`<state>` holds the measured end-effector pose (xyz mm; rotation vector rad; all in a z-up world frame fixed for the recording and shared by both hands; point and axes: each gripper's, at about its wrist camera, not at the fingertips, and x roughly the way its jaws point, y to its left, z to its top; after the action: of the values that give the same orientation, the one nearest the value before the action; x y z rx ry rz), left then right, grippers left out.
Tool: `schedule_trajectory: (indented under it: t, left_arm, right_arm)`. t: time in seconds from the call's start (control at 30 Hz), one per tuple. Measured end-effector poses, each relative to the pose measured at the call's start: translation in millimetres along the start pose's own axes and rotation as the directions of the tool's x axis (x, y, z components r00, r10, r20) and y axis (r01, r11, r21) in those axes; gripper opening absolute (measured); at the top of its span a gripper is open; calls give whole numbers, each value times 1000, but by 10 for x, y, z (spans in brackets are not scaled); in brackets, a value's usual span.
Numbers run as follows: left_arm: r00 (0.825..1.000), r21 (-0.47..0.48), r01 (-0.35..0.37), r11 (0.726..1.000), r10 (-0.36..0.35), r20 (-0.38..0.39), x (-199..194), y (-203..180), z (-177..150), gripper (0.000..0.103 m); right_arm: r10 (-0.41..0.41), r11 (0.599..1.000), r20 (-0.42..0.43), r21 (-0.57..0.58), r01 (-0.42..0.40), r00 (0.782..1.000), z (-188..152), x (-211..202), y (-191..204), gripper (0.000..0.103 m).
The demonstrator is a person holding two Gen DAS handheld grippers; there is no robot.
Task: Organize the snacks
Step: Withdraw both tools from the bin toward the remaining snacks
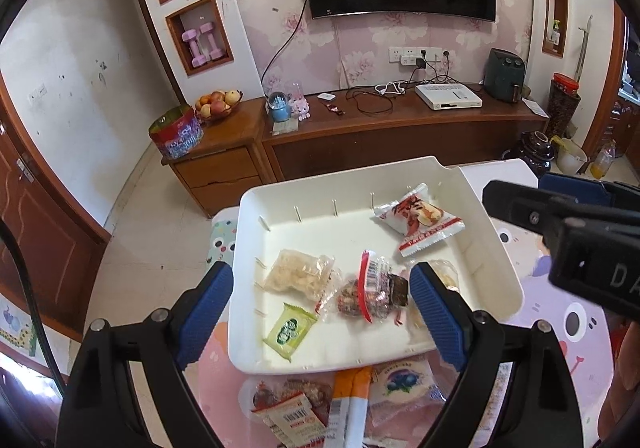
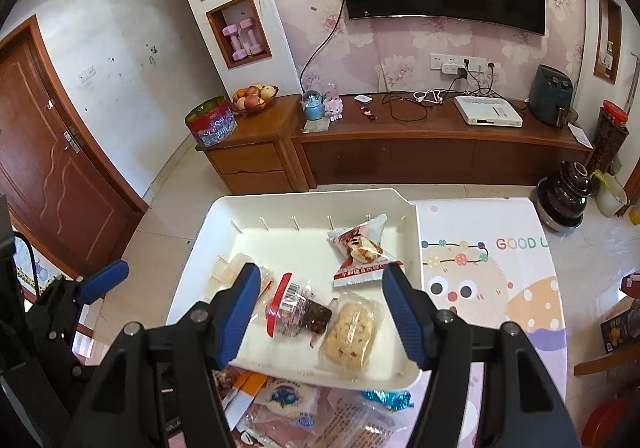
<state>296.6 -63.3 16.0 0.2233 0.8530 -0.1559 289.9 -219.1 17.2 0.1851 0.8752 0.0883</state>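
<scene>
Both my grippers hung over the white tray point(image 1: 500, 248), which sat on the cartoon-print table point(image 2: 500, 288). My left gripper point(image 1: 320, 312) stood wide, nothing between its blue pads point(image 1: 432, 312) — the pads straddled the tray's near half without touching the packets below. My right gripper point(image 2: 320, 312) stood about half open, also empty; its pads framed the middle of the tray from above. In the tray lay five packets, all flat on the floor of it: a red-and-white packet point(image 1: 420, 224) at the far right, a clear bag of pale puffed pieces point(image 1: 298, 274) at the left, a small green packet point(image 1: 290, 330) near the front left corner, a dark bar in clear wrap with a red strip point(image 1: 372, 294) in the middle, and a pale cookie in clear wrap point(image 2: 352, 332) just right of the bar. Bar and cookie touched; the red-and-white packet lay apart from them. More snacks were still on the table in front of the tray — a blueberry-print packet point(image 1: 404, 380), an orange-and-white stick pack point(image 1: 348, 400), a barcode-labelled wrapper point(image 1: 292, 416), and a crinkled blue foil piece point(image 2: 390, 399). In the left view, the right gripper's black body showed at the right edge, above the table.
</scene>
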Motion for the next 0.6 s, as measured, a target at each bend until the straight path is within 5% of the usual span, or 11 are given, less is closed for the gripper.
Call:
schedule_trajectory:
  t: [0.6]
  left_arm:
    - [997,-28,47,999,-45,66,-966,150,-461,93]
  right_arm:
    - [-3,999,12,-44,4,1000,-486,-781,61,64]
